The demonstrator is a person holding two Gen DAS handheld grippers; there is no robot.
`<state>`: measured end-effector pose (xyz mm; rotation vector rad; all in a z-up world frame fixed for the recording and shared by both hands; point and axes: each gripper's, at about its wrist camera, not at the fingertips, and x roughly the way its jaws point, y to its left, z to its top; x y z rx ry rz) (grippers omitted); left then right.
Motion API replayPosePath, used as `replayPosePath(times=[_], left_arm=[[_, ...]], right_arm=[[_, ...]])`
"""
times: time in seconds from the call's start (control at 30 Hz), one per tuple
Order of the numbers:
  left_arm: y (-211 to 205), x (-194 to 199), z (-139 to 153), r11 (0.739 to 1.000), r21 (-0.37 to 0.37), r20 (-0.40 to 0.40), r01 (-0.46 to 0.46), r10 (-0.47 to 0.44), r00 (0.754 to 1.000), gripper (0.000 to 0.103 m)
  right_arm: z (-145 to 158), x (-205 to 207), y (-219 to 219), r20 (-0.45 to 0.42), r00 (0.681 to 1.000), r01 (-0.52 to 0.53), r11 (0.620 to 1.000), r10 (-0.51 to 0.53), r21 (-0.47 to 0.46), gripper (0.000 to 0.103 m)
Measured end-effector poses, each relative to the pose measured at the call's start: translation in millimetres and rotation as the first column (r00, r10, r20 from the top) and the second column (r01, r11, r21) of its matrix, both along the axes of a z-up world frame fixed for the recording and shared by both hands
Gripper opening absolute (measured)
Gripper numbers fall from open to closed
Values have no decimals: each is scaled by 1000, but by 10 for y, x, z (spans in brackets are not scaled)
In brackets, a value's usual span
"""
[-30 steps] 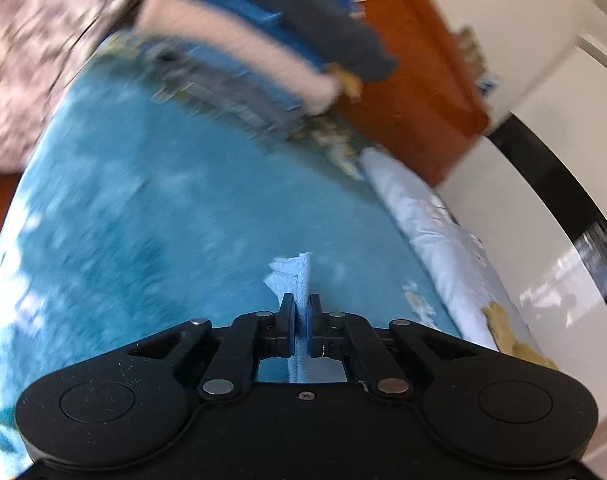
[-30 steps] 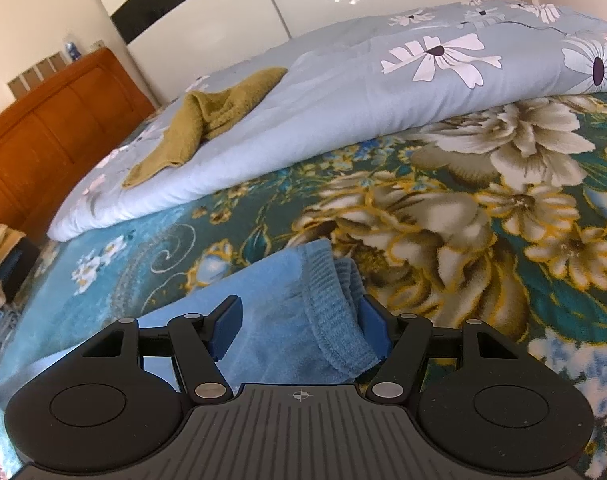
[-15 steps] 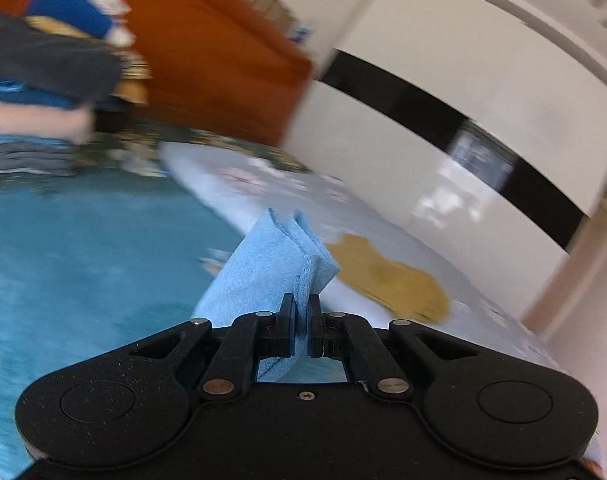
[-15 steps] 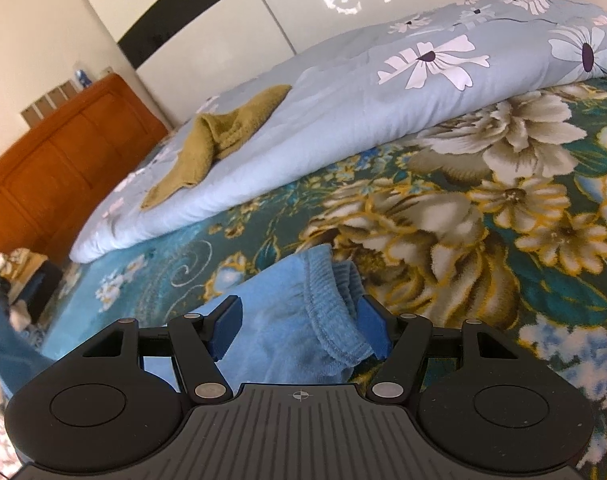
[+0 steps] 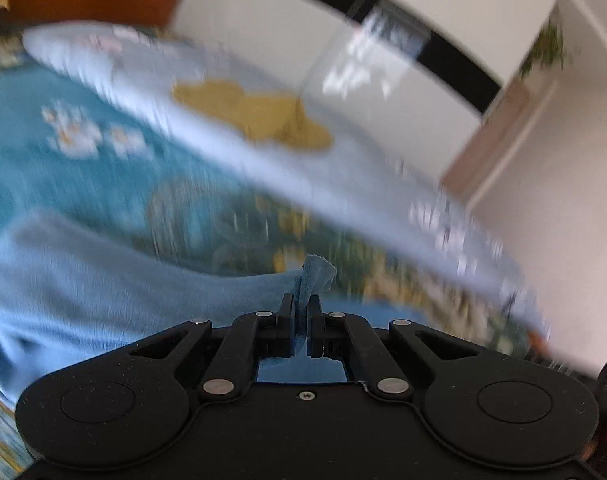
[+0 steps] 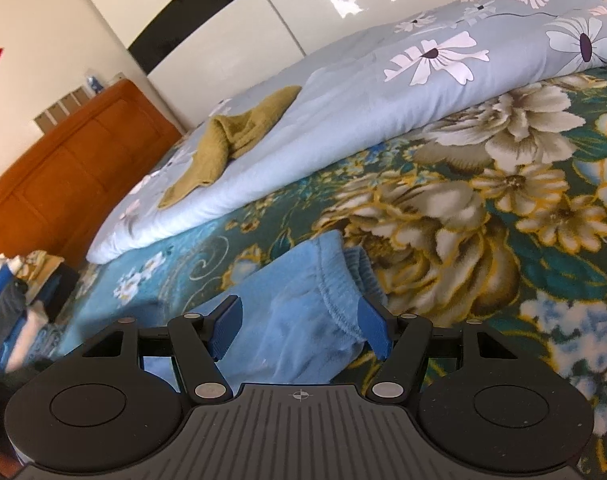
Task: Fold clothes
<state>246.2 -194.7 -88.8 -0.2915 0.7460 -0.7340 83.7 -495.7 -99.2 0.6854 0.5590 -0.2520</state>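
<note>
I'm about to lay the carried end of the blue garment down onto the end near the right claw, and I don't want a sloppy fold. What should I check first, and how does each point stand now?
1. Left claw grips the light blue garment: ok, shut on a pinch of fabric.
2. Right claw pins the garment's elastic hem: not ok, it is open, jaws either side of the hem.
3. Hem lies flat: not ok, it is bunched and rumpled.
4. Landing area on the floral bedspread free of other items: ok; the mustard towel lies away on the pale blue quilt.
5. Edges aligned: cannot tell, the left wrist view is blurred.
</note>
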Motion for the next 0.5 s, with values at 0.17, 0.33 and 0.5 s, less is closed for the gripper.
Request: replayPosePath(times=[0.17, 0.33, 0.5], left_arm=[[-159, -38, -330, 993, 110, -47, 48, -43, 998, 2], [-20, -198, -239, 989, 104, -41, 107, -103, 994, 7], [286, -330, -48, 989, 90, 3, 120, -121, 993, 11]], right_arm=[[19, 11, 83, -6, 999, -33, 999, 33, -14, 62], [153, 89, 317, -22, 995, -102, 990, 100, -102, 62], [291, 250, 585, -64, 983, -183, 958, 173, -221, 62]])
